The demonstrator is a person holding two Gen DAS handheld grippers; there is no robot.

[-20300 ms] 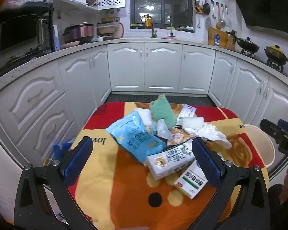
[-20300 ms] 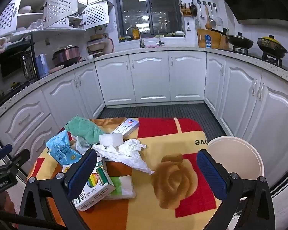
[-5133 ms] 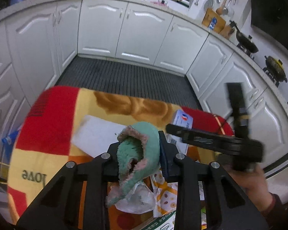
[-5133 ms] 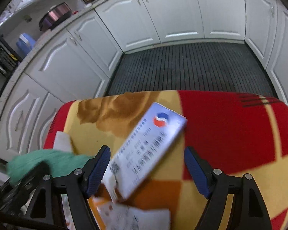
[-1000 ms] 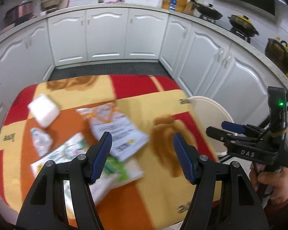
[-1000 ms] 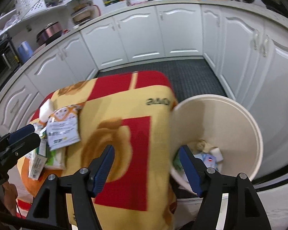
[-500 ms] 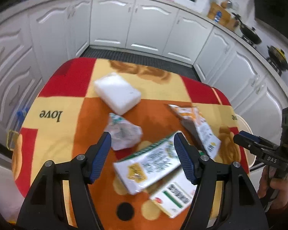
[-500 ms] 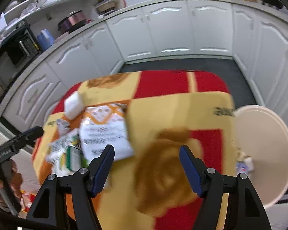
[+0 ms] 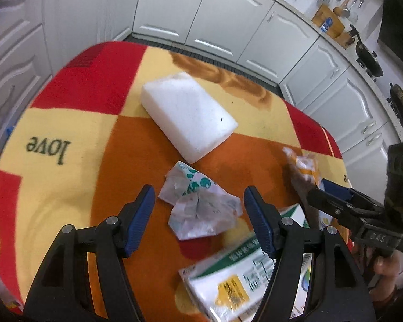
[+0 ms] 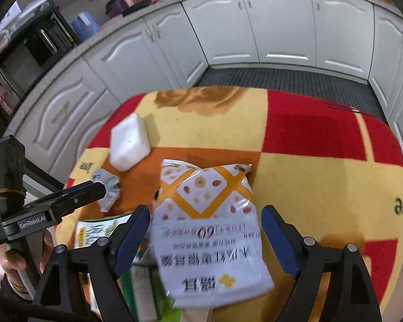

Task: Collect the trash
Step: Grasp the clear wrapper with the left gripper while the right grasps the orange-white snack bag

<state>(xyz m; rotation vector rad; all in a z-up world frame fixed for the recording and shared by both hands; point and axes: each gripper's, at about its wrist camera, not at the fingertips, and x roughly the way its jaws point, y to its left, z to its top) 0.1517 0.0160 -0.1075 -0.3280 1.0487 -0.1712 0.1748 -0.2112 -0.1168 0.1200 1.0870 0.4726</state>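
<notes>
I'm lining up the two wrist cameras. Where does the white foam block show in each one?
Left wrist view: white foam block lies upper centre, beyond the crumpled wrapper.
Right wrist view: the block lies left of centre, up-left of the orange-and-white snack bag.
Shared landmark: the "love" lettering on the blanket.

Right tongs [image 10: 205,230] opening over orange snack bag [image 10: 207,220] on bench [image 10: 322,177]; white block [image 10: 129,142] beyond; left tongs [image 10: 75,198] alongside.
</notes>
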